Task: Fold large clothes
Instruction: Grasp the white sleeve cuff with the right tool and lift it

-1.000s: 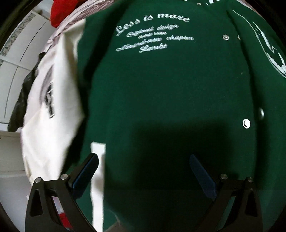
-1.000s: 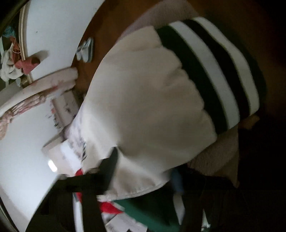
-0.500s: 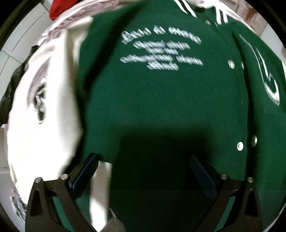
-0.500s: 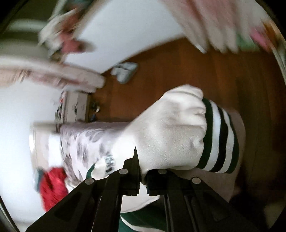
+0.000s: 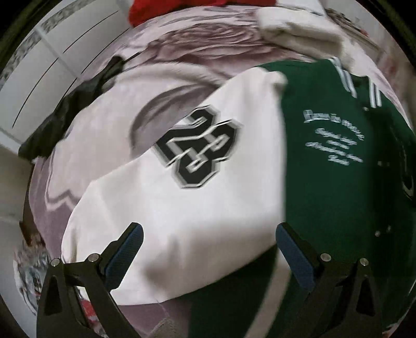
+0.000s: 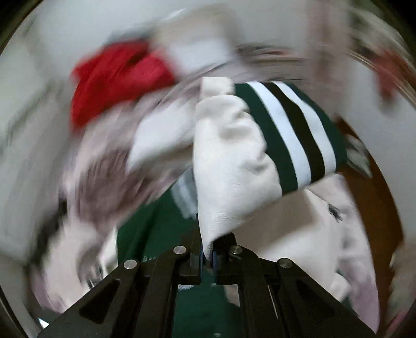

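Motion blur makes the silver script [image 5: 334, 136] on the green jacket body [image 5: 335, 197] illegible; beside it, the red cloth [image 5: 179, 7] is cropped at the frame's edge.

The left wrist camera looks steeply down from above the left gripper [image 5: 208, 247], close over the jacket [image 5: 338, 182], so its white sleeve [image 5: 182, 208] and green body fill most of the frame, with the patterned bedding [image 5: 169, 59] beyond. The right wrist camera looks forward along the right gripper [image 6: 207, 256], very near the sleeve's striped cuff [image 6: 293, 135]; heavy blur makes its facing uncertain. Both views share the jacket, the bedding and a red garment [image 5: 166, 10].
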A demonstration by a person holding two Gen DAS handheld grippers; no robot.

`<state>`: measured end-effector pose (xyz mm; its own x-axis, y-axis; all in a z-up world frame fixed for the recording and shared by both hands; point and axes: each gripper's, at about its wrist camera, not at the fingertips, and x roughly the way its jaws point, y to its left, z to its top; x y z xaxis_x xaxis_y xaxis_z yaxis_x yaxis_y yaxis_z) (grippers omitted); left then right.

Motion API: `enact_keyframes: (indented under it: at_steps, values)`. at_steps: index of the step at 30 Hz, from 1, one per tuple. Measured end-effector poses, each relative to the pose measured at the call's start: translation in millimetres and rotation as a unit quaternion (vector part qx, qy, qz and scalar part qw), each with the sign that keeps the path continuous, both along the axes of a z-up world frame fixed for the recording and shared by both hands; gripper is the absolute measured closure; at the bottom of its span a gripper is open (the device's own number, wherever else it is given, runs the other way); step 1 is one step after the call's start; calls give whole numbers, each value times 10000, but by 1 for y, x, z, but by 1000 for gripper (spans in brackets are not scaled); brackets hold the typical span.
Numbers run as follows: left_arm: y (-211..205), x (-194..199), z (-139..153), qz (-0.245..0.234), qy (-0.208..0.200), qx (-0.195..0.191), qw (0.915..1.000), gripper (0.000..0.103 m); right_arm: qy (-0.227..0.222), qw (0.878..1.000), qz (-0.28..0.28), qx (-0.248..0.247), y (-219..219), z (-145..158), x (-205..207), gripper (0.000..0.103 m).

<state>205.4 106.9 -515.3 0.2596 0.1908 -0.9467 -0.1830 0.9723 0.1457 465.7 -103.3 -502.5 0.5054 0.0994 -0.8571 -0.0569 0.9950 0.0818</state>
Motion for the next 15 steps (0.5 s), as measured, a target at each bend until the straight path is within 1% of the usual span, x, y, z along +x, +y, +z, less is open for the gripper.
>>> enact_keyframes:
  at_steps: [1, 2, 3, 4, 5, 6, 7, 8, 9, 10, 11, 12, 13, 14, 15]
  values:
    - [7, -3, -2, 62, 56, -14, 10000, 0, 464, 9981, 389, -90, 34, -32, 5, 98]
    - [9, -2, -5, 106, 103, -37, 9999, 0, 914, 9938, 629, -64, 55, -61, 7, 98]
    - [12, -2, -7, 129, 119, -50, 9998, 0, 1302, 9885, 768, 39, 66, -84, 2, 98]
    - [14, -4, -7, 132, 120, -46, 9998, 0, 1746, 9806, 850, 276, 73, -103, 1, 91]
    - [16, -5, -8, 122, 119, -40, 9998, 0, 2021, 9750, 765, 519, 70, -112, -5, 83]
    - [16, -6, -9, 102, 122, -33, 9999, 0, 2084, 9731, 614, 766, 58, -111, -19, 78]
    - [17, -7, -10, 80, 150, -15, 9999, 0, 2042, 9738, 412, 914, 37, -109, -29, 64]
    - [18, -7, -11, 77, 177, -18, 9998, 0, 1971, 9755, 183, 957, 14, -100, -43, 54]
    - [17, -7, -12, 82, 216, -43, 9997, 0, 1860, 9786, -137, 866, -11, -90, -59, 51]
    - [15, -4, -13, 98, 251, -65, 9996, 0, 1759, 9814, -487, 592, -37, -83, -75, 49]
    - [14, -3, -13, 109, 272, -90, 9995, 0, 1730, 9814, -793, 241, -66, -84, -89, 47]
    - [9, -1, -11, 115, 286, -139, 9994, 0, 1759, 9781, -1087, -239, -89, -85, -97, 46]
    - [4, 1, -9, 111, 282, -168, 9994, 0, 1837, 9733, -1266, -548, -109, -89, -105, 44]
    - [-5, 5, -6, 86, 246, -193, 9995, 0, 2028, 9661, -1397, -771, -133, -100, -109, 44]
    - [-11, 8, -3, 56, 217, -209, 9995, 0, 2191, 9624, -1394, -791, -151, -108, -111, 44]
